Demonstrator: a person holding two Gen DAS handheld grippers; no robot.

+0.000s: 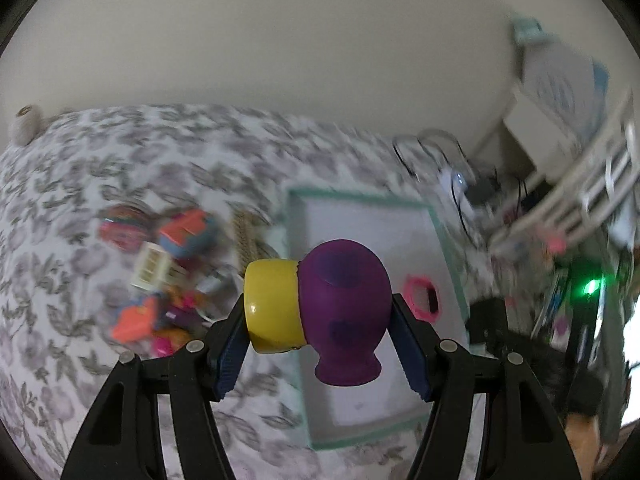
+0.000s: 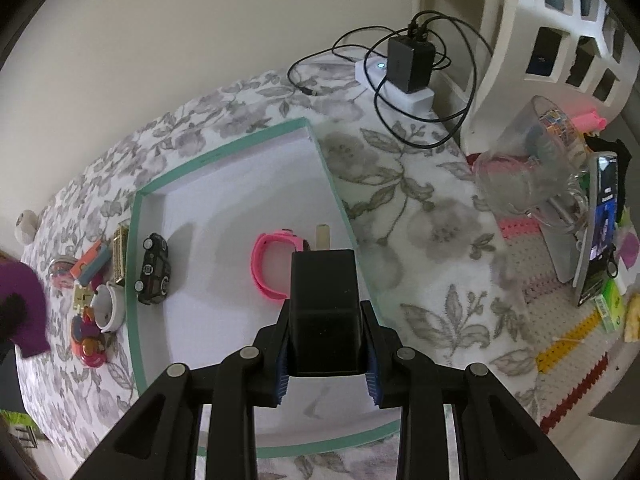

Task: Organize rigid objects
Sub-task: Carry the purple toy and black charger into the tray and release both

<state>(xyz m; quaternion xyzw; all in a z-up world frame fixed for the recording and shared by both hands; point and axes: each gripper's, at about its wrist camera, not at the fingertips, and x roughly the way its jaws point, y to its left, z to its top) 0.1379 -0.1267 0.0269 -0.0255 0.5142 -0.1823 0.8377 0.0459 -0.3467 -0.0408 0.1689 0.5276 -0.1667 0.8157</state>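
My left gripper (image 1: 320, 340) is shut on a purple and yellow toy (image 1: 320, 308), held sideways above the green-rimmed white tray (image 1: 296, 216). A pink watch band (image 1: 422, 298) lies in that tray. My right gripper (image 2: 326, 356) is shut on a black plug adapter (image 2: 324, 308), held over the tray (image 2: 134, 240). Inside the tray lie the pink watch band (image 2: 262, 268) and a black toy car (image 2: 154, 270). The purple toy (image 2: 22, 308) shows at the left edge of the right wrist view.
A heap of small colourful toys (image 1: 160, 272) lies left of the tray on the flowered cloth, with a white cup (image 2: 108, 306) among them. A charger with cables (image 2: 410, 64), a white basket (image 2: 552, 32), a glass mug (image 2: 532, 168) and a phone (image 2: 602, 228) crowd the right.
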